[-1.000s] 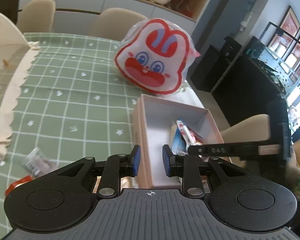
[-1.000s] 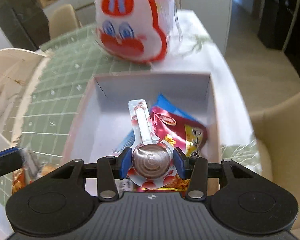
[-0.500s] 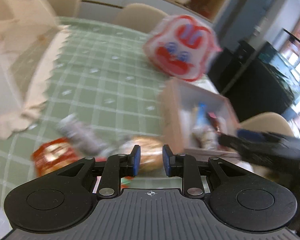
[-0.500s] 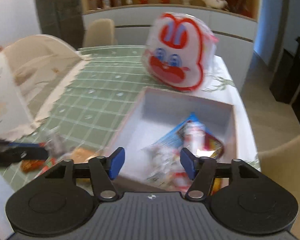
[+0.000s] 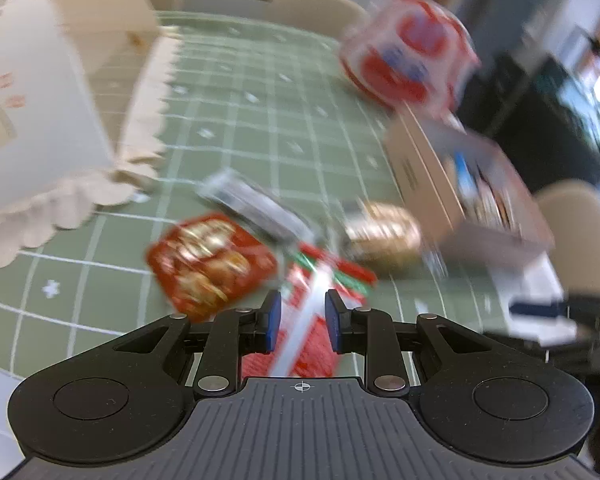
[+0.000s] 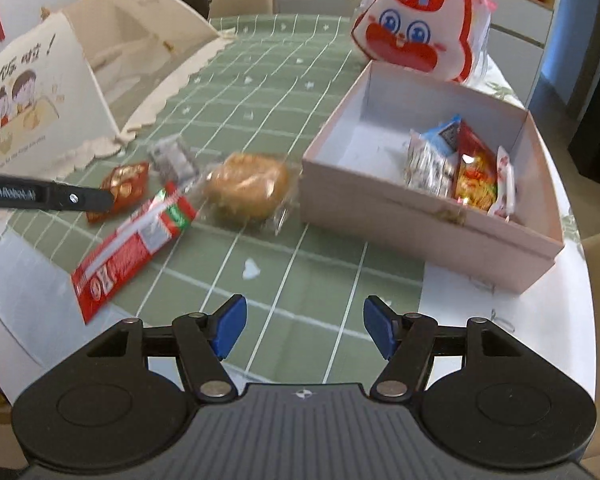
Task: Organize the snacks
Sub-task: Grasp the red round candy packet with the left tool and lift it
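Four snacks lie loose on the surface, and we take them near to far. Our left tool (image 5: 299, 316) hangs over the long red packet (image 6: 130, 250), its jaws narrowly parted with the packet seen between them; blur hides whether the pads touch it, so we cannot tell if it is gripped. Our right tool (image 6: 305, 328) stands about half open and holds nothing, over bare green cloth.

The red packet looks light, flat and crinkly, probably slick; we judge a pinch across its narrow width, near the middle, the safest hold. Beyond it sits the bun (image 6: 247, 187) in clear wrap, soft and easily squashed, so a gentle grip on the wrap's edge suits it. Left of that lie a small red pouch (image 6: 123, 186) and a silver pack (image 6: 173, 160), both light and thin.

Farther right, the pink box (image 6: 428, 216) already holds several packets. Behind it leans the rabbit bag (image 6: 418, 20).
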